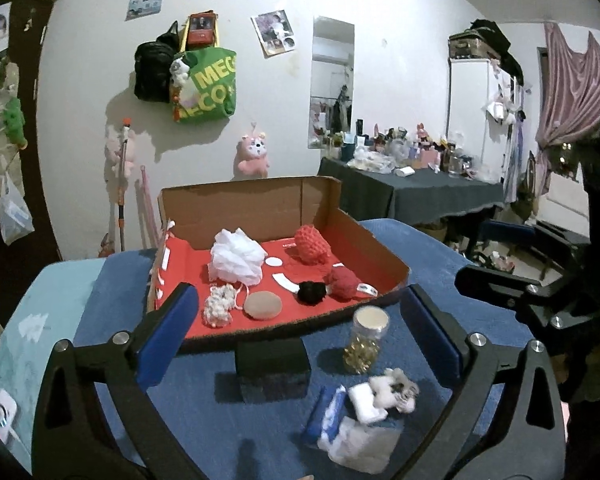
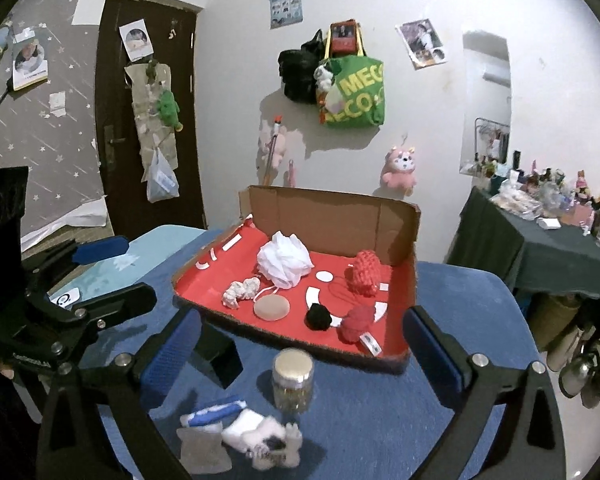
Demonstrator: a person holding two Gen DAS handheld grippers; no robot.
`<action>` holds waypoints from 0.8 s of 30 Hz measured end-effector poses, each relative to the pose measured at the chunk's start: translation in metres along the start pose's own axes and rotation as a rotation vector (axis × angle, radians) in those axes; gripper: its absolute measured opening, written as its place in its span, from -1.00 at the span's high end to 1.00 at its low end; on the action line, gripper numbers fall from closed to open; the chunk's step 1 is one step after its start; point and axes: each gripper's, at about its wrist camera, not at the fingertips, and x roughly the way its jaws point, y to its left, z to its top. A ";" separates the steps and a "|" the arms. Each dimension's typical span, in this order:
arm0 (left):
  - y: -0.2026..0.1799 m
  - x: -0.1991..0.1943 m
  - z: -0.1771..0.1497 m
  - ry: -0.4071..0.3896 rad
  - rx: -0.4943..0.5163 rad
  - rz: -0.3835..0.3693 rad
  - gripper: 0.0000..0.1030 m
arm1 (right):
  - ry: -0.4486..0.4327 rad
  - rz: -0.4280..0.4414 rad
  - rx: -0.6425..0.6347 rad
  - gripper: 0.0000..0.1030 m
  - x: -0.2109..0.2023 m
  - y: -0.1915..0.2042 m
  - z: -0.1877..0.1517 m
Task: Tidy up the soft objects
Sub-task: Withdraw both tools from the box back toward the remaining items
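A cardboard box [image 1: 384, 256] with a red floor holds a white mesh puff [image 1: 238, 258], a red knitted toy [image 1: 312, 245], a red yarn ball [image 1: 344, 283], a black pom-pom [image 1: 312, 292], a cream yarn piece [image 1: 219, 305] and a tan round sponge [image 1: 263, 305]. On the blue cloth in front lie a small plush toy [image 1: 396, 394], white cloth pieces [image 1: 360, 442] and a blue-white pack [image 1: 324, 412]. My left gripper [image 1: 300, 332] is open and empty above the cloth. My right gripper [image 2: 296, 348] is open and empty; the plush [image 2: 276, 442] lies below it.
A glass jar with a gold lid [image 1: 366, 340] and a black block [image 1: 274, 370] stand in front of the box. The jar [image 2: 293, 380] shows in the right wrist view too. A cluttered table with a dark cloth [image 1: 428, 188] stands at the right.
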 end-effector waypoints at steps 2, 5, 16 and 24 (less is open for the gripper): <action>-0.001 -0.007 -0.010 -0.006 -0.018 0.003 -1.00 | -0.015 -0.015 -0.001 -1.00 -0.009 0.005 -0.008; -0.005 -0.013 -0.023 -0.009 -0.028 0.027 -1.00 | -0.031 -0.034 0.008 -1.00 -0.020 0.011 -0.023; -0.008 -0.007 -0.073 0.053 -0.063 0.059 -1.00 | -0.032 -0.115 0.068 -1.00 -0.026 0.019 -0.082; -0.005 0.013 -0.101 0.140 -0.089 0.070 -1.00 | 0.033 -0.112 0.126 -1.00 -0.005 0.013 -0.117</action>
